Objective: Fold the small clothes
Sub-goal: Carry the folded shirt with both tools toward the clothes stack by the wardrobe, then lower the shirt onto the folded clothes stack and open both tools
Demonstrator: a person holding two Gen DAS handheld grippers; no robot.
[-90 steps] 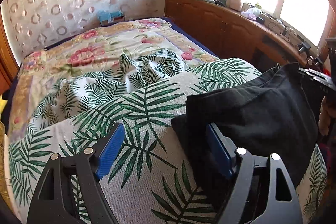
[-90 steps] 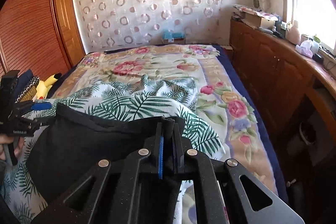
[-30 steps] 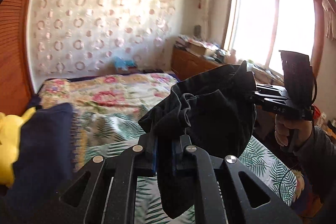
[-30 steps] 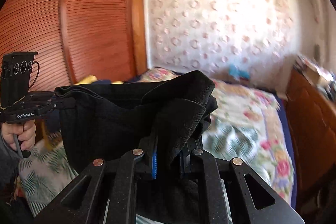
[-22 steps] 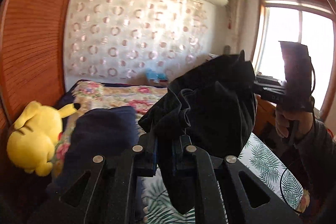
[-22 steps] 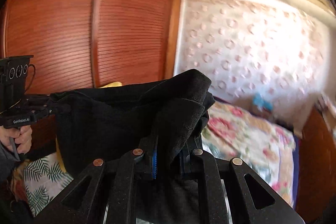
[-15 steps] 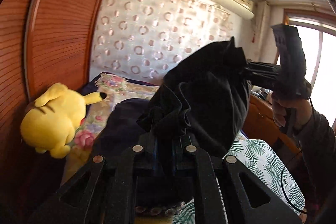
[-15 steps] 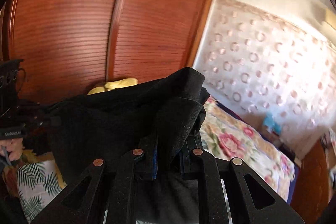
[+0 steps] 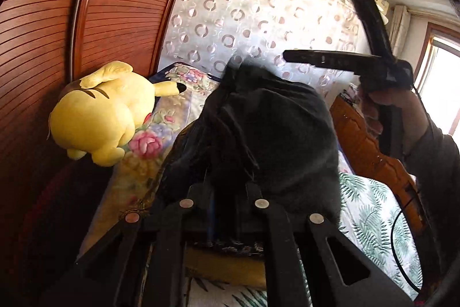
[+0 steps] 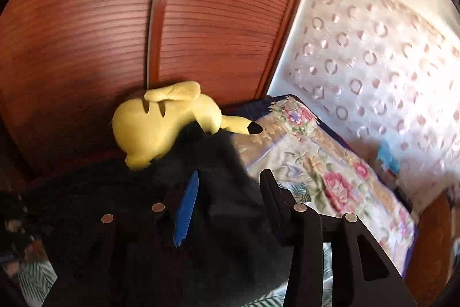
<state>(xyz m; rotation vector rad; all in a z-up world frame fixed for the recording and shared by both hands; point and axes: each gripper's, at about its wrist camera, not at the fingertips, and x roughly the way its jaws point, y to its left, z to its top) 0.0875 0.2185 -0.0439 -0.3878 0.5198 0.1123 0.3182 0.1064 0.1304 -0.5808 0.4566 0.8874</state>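
Observation:
The black garment [image 9: 273, 134] hangs bunched in front of my left gripper [image 9: 224, 192], which is shut on its near edge. In the left wrist view my right gripper [image 9: 290, 56] is held by a hand up at the right, just above and clear of the cloth. In the right wrist view my right gripper [image 10: 230, 192] has its jaws opening. Its blue pad [image 10: 187, 206] is bare, and the black garment [image 10: 215, 226] sags between and below the fingers without being pressed.
A yellow plush toy [image 9: 100, 111] lies against the brown slatted wardrobe [image 9: 57, 33] at the bed's left edge. The floral bedcover [image 10: 330, 177] stretches back to a patterned curtain [image 9: 244, 10]. A palm-print sheet [image 9: 373, 215] covers the near right, and a wooden cabinet [image 9: 362, 140] stands behind it.
Both grippers have swung left with the black garment, towards the wardrobe and the plush toy. The right jaws have parted, and the cloth has dropped out of their grip.

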